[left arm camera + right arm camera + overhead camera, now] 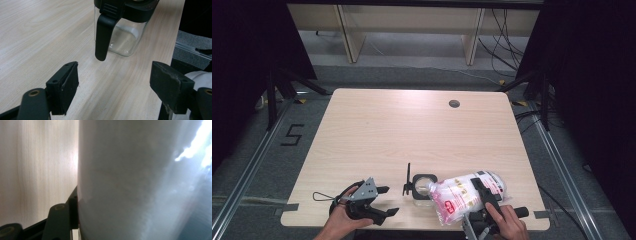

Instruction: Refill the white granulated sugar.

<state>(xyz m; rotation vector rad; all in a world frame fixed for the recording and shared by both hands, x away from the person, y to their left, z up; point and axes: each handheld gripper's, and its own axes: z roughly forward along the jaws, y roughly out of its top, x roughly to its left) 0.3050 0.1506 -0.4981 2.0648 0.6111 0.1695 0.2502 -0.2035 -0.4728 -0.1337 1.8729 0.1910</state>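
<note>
Right hand-held gripper (486, 196) clamps white plastic bag (464, 196), held tilted beside open glass jar (424, 186) near tabletop (412, 130) front edge. Left hand-held gripper (384, 201) open, empty, aimed at jar. Risk: soft bag sags, contents miss jar mouth; unsteadied jar tips.

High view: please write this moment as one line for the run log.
right claw: shut on plastic bag | left claw: open, empty | glass jar: upright, lid open, beside bag
</note>
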